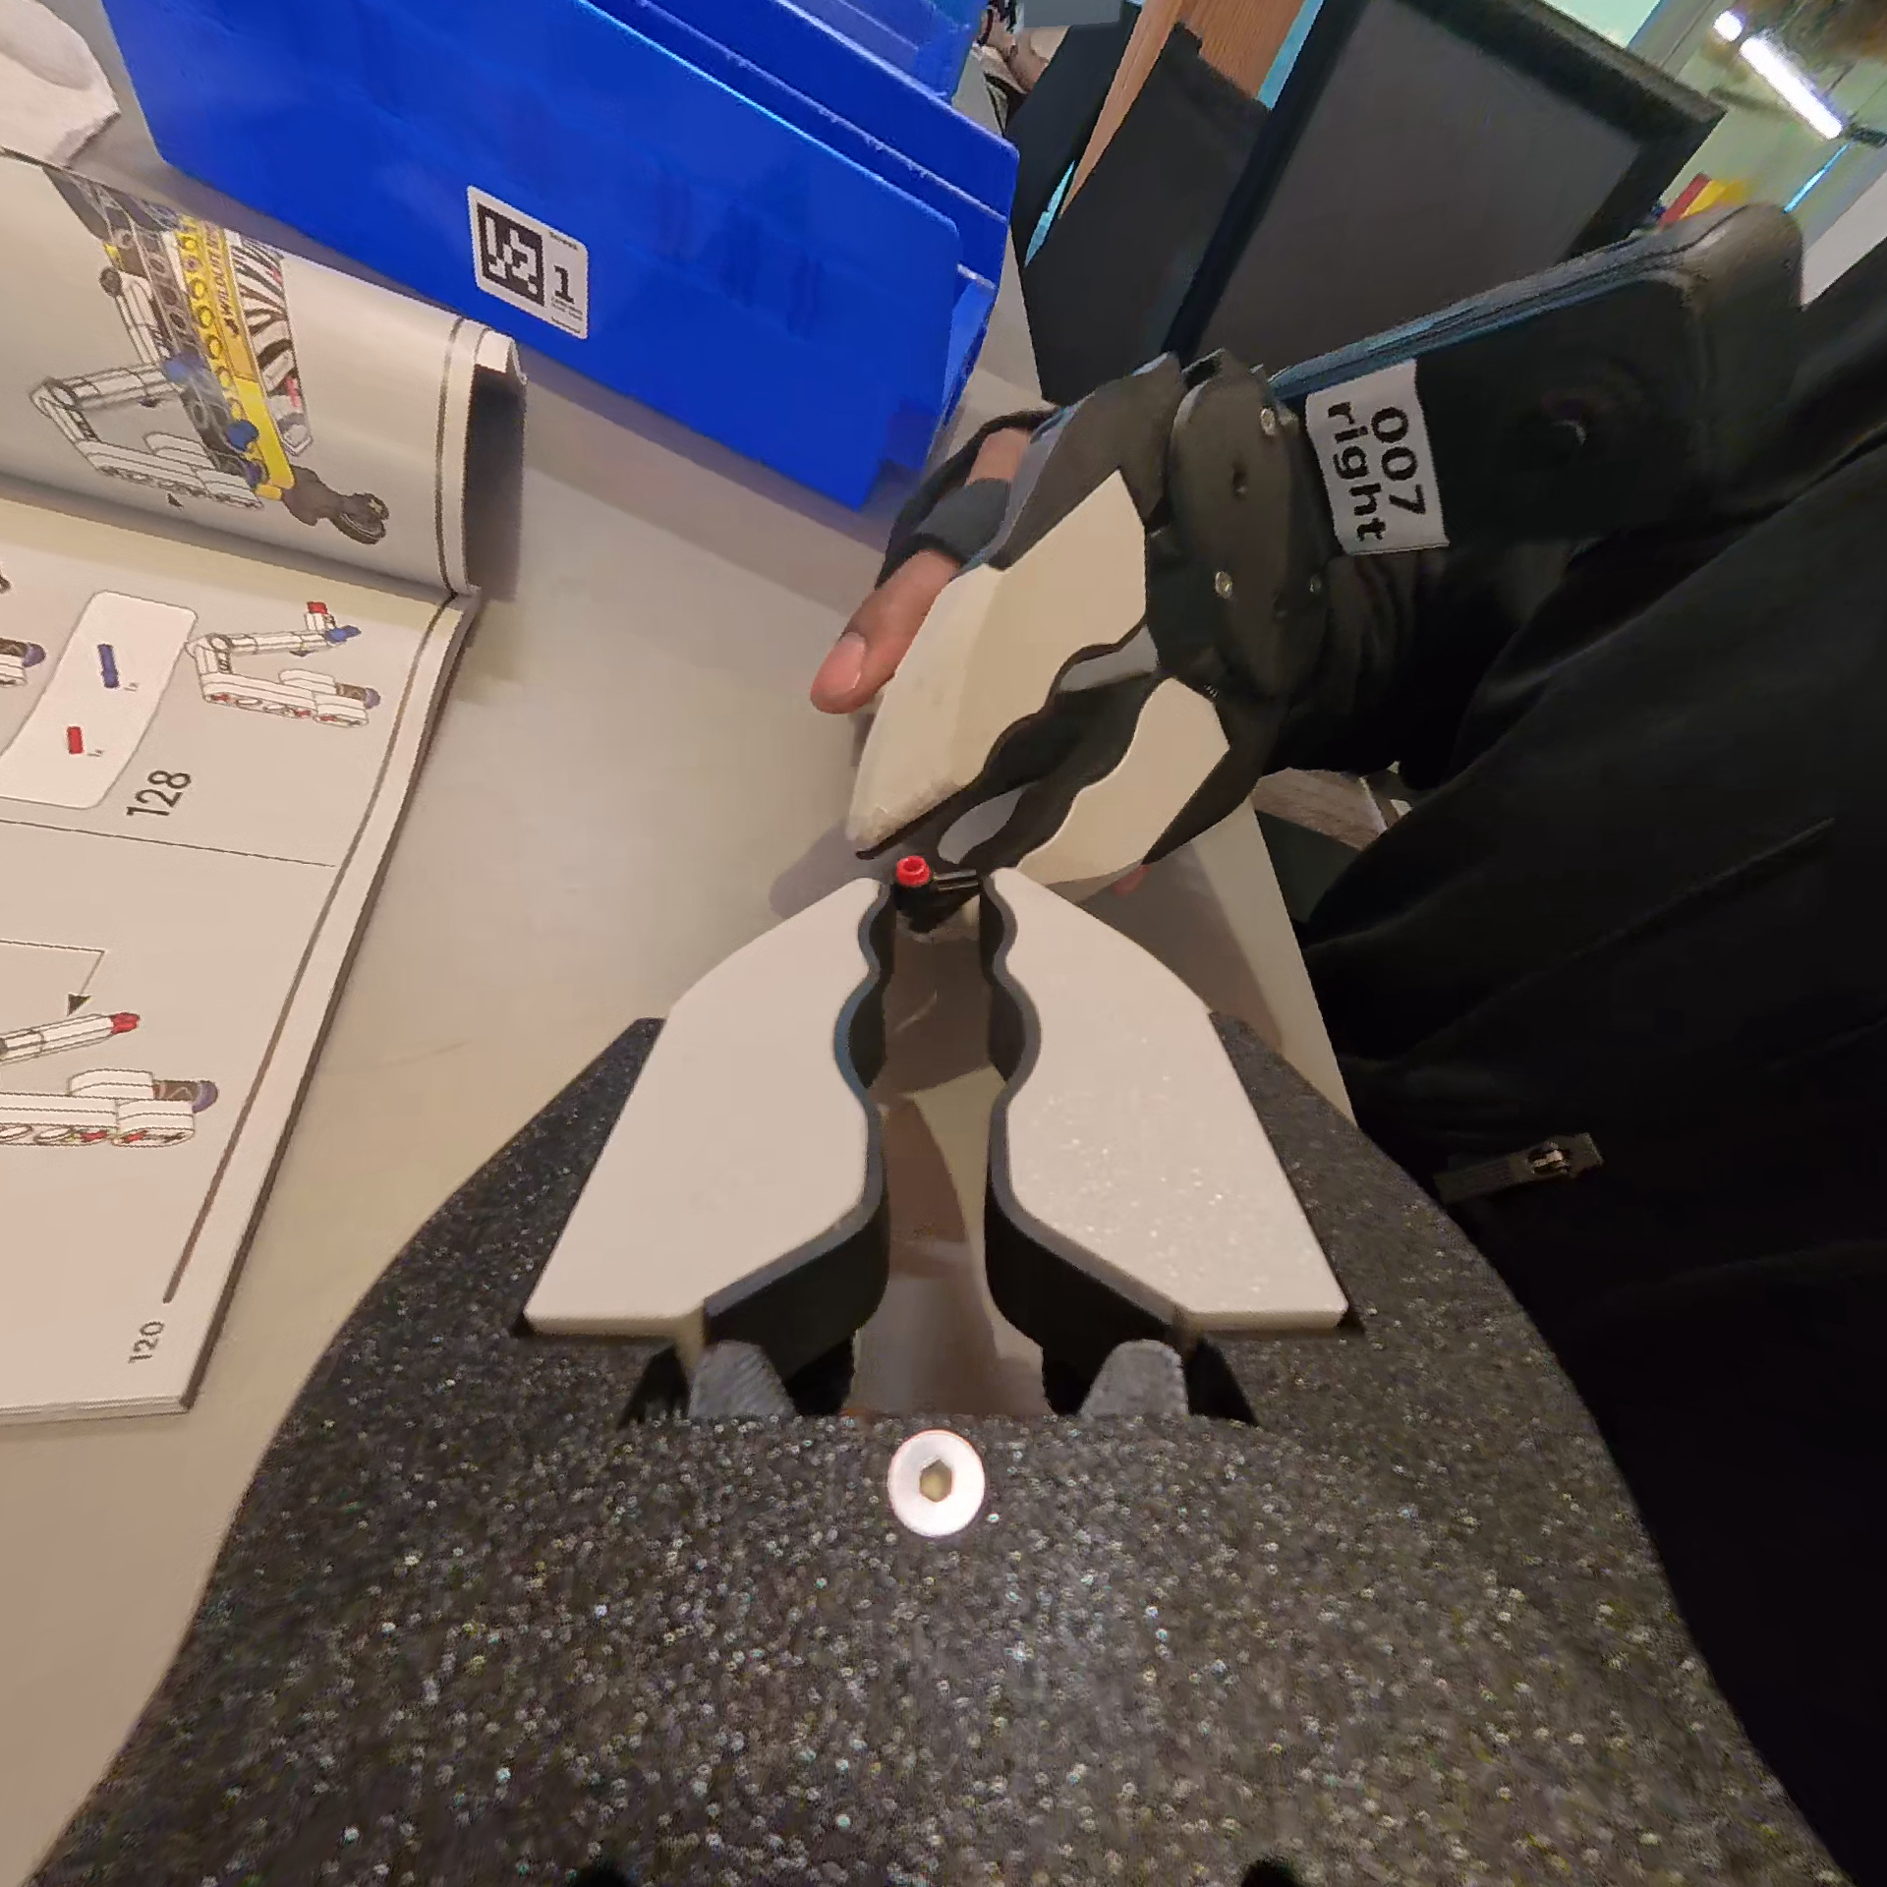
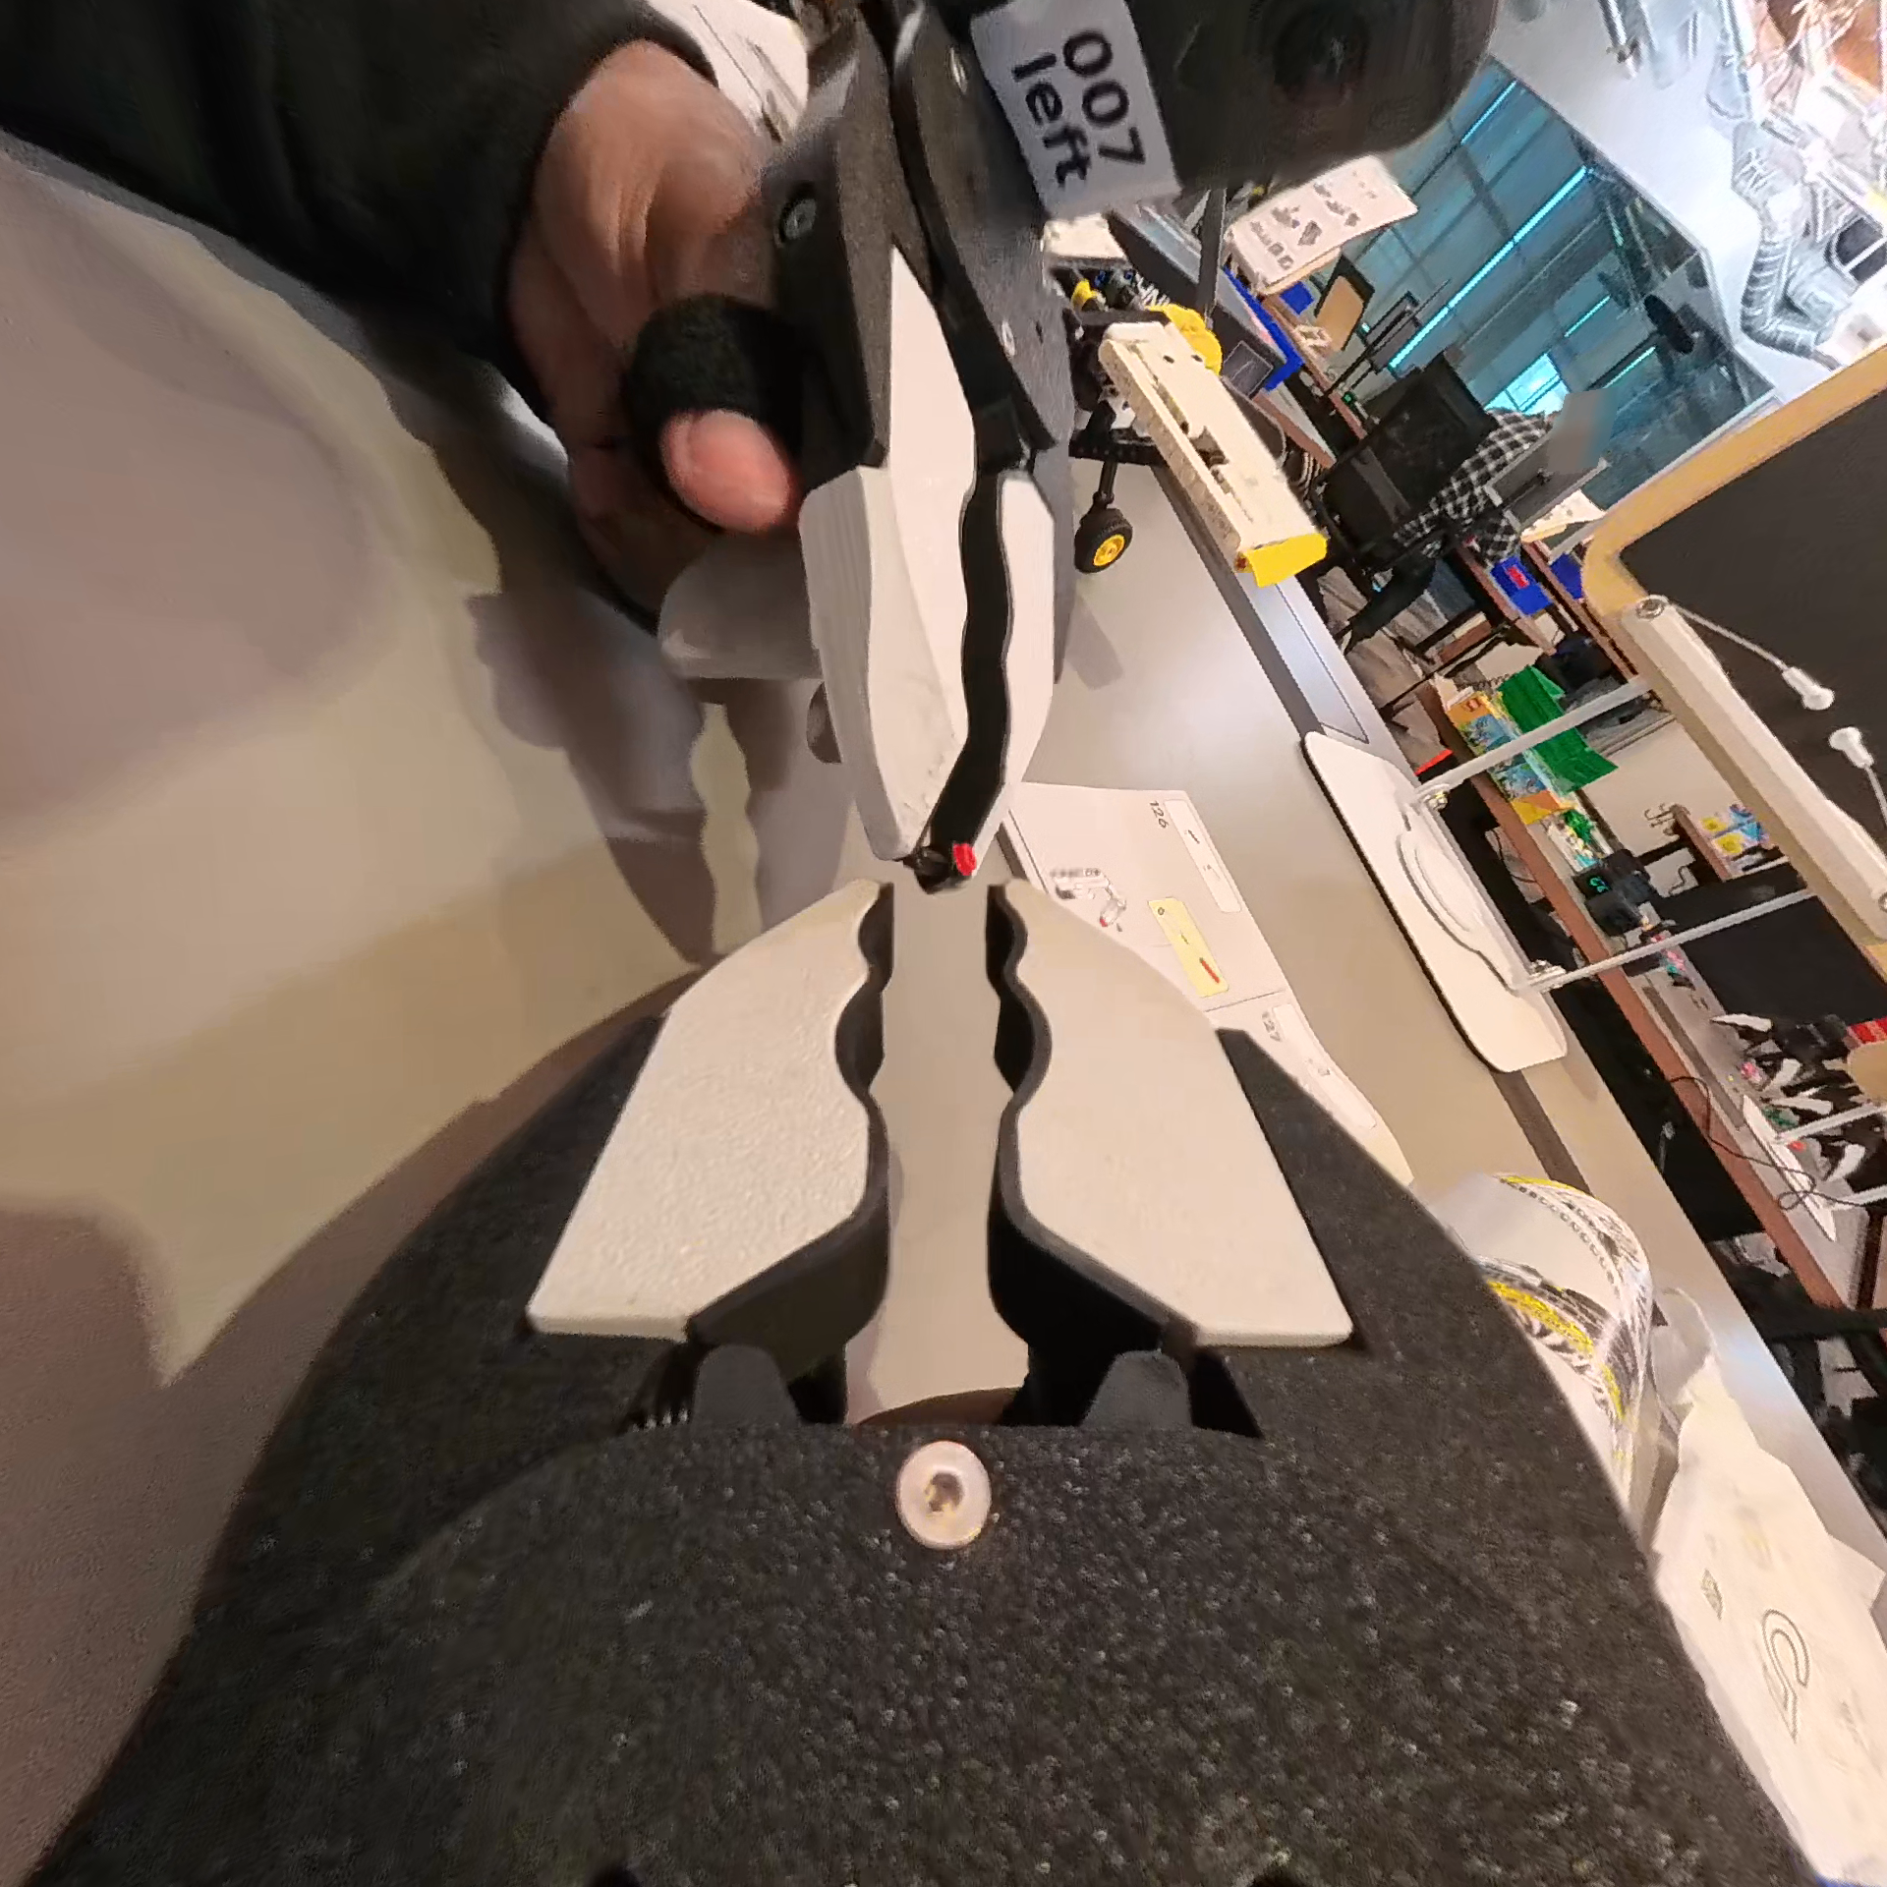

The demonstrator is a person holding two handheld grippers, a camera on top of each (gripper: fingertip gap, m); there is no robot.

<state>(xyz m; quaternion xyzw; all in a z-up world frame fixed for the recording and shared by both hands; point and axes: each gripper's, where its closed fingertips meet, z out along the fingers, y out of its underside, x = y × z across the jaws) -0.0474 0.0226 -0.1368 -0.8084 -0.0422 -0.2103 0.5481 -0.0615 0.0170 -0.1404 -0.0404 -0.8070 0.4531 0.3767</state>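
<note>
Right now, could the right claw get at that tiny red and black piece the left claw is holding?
Probably yes. The right claw is open with its tips right beside the small red and black piece pinched in the left claw, and nothing stands between them.

My left wrist camera sat just behind its own left gripper (image 1: pixel 937 899), looking forward and down along the fingers at the grey table (image 1: pixel 633 654), very close. The booklet (image 1: pixel 204 715) lay at nine o'clock, the blue bins (image 1: pixel 572 204) at eleven, and the right gripper (image 1: pixel 955 832) came in from one o'clock. My right wrist camera looked along its own fingers from the opposite side, tilted, equally close; the left gripper hung in from twelve o'clock, a monitor base (image 2: pixel 1430 899) at three. Both views shared the small red and black part (image 1: pixel 924 886), both sets of fingertips, the table and the booklet.
</note>
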